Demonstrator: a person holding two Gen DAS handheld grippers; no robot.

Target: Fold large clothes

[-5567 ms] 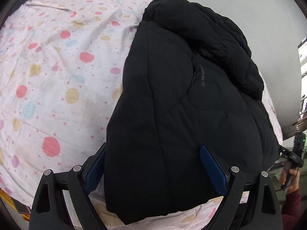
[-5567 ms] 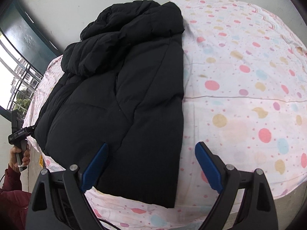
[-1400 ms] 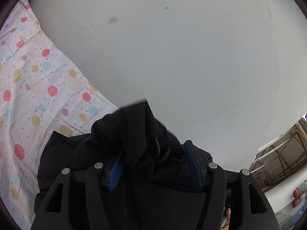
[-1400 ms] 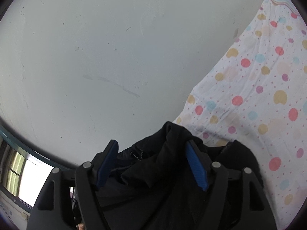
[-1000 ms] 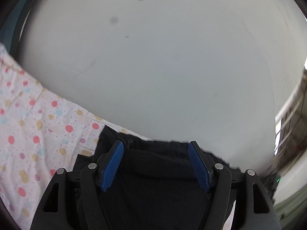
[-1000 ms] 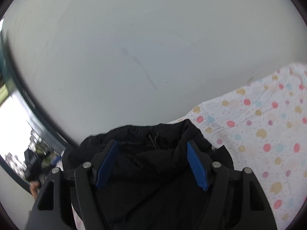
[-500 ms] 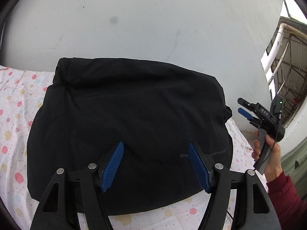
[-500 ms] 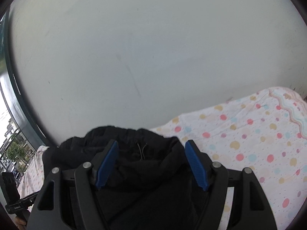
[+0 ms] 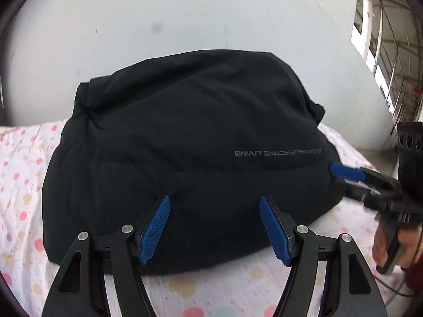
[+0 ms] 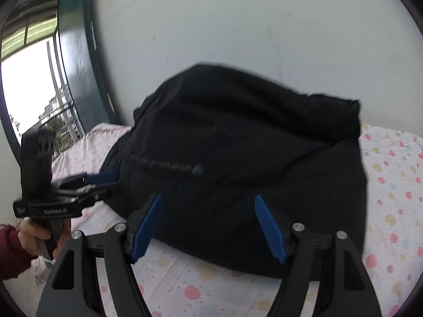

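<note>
Left wrist view, left to right. The polka-dot sheet (image 9: 21, 174) covered the bed on the left. The black jacket (image 9: 185, 142) lay on it as a folded, puffy bundle against the white wall (image 9: 211, 13), grey lettering showing upside down near its right side. The left gripper (image 9: 214, 208) hovered over the near edge of the bundle, blue pads (image 9: 154, 227) spread wide with nothing between them. The fingertips overlapped the fabric in the picture; contact could not be judged. At the right edge, the right gripper (image 9: 341, 175) reached in from the side, its blue tip touching or just beside the jacket's right flank. Only one blue pad showed plainly there. The person's hand (image 9: 396, 248) held its handle. A window with bars (image 9: 391, 52) showed at upper right.

Right wrist view, left to right, somewhat blurred. A window (image 10: 29, 87) and dark frame stood at far left. Below it, the left gripper (image 10: 101, 179) pointed at the jacket's (image 10: 251, 158) left flank, tips at or just beside the fabric, held by a hand (image 10: 37, 235) in a dark red sleeve. The right gripper (image 10: 208, 211) sat in the foreground with its pads (image 10: 146, 227) set wide apart and empty, over the near edge of the bundle. The dotted sheet (image 10: 391, 185) extended to the right.
</note>
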